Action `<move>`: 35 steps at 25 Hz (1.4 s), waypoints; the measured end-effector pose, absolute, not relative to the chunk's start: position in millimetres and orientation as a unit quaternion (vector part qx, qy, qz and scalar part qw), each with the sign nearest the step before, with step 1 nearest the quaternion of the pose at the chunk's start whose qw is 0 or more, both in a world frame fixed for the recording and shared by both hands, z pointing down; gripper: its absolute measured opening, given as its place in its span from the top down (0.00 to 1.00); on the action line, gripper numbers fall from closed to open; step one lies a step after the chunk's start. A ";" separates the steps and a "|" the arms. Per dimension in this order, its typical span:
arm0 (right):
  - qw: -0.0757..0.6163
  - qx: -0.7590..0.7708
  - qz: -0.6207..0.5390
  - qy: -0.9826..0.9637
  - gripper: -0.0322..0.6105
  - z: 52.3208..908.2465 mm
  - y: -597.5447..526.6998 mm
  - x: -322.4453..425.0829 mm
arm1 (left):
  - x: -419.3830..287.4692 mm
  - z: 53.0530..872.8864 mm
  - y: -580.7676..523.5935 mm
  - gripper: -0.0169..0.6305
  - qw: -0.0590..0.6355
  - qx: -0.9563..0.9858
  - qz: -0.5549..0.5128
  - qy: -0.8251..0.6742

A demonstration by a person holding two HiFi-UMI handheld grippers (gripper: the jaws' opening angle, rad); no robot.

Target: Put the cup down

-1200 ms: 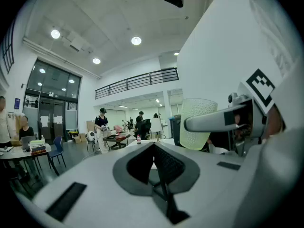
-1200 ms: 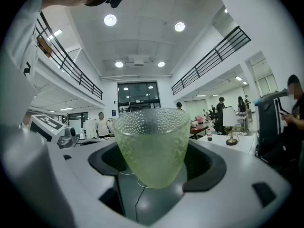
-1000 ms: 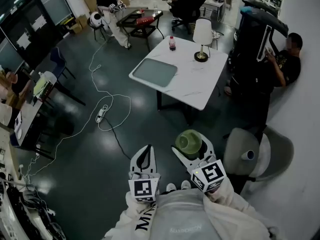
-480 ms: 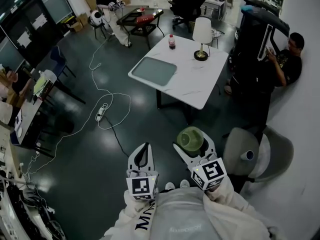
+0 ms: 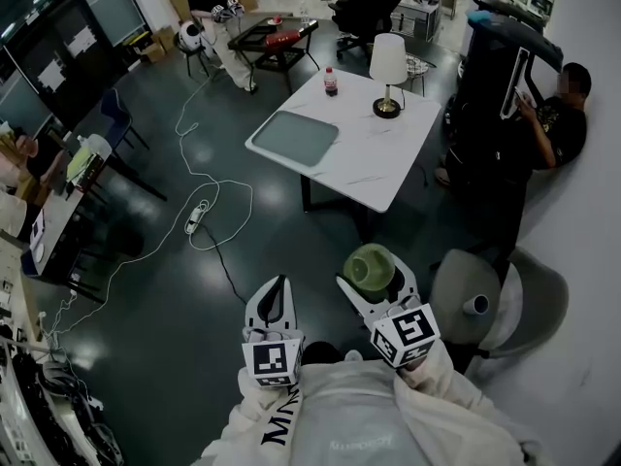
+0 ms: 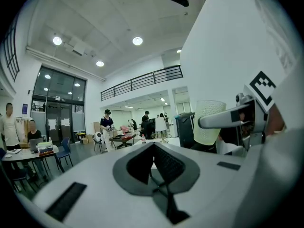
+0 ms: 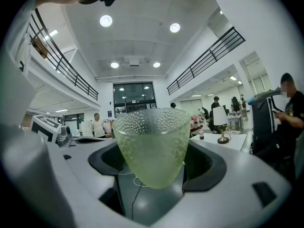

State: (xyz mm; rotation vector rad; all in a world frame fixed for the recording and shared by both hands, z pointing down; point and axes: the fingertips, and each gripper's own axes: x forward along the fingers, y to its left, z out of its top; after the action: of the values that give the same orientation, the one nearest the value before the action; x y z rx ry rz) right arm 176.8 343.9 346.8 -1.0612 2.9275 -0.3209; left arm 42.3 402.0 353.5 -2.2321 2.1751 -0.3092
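Two grippers up close. Our left gripper (image 6: 154, 148) has its jaws pressed together on nothing. Our right gripper (image 5: 371, 278) is clamped round the one green dimpled cup (image 7: 152, 144), which is upright in the air over the dark floor (image 5: 165, 299). Beyond stands one white table (image 5: 378, 168), with one grey tray (image 5: 291, 137) at its left corner and one bottle (image 5: 330, 82) and one lamp (image 5: 388, 71) by the far edge. One white cable (image 5: 209, 202) loops across the floor, and there's one person (image 5: 558, 129) by the right wall.
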 end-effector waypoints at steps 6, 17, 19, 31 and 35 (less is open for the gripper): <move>0.011 -0.340 -0.105 0.934 0.37 345.9 332.9 187.2 | 48.8 350.1 389.5 0.96 0.012 -0.712 -0.102 0.695; 0.019 -0.349 -0.103 0.931 0.37 352.2 293.8 175.9 | 36.1 356.0 349.8 0.96 0.023 -0.719 -0.102 0.687; 0.020 -0.350 -0.102 0.931 0.37 352.7 282.8 169.5 | 27.9 361.9 339.7 0.96 0.019 -0.719 -0.102 0.687; -0.009 -0.362 -0.115 0.925 0.37 376.4 199.0 112.5 | -36.7 376.8 252.1 0.96 0.003 -0.722 -0.102 0.684; -0.014 -0.366 -0.120 0.923 0.37 379.9 165.7 91.1 | -59.2 382.2 219.8 0.96 -0.007 -0.725 -0.104 0.681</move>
State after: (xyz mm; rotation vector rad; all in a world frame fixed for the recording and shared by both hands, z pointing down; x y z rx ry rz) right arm 91.1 165.7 379.9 -1.1613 2.9246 -0.3795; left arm -59.2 219.8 382.2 -2.2865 2.1498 -0.3272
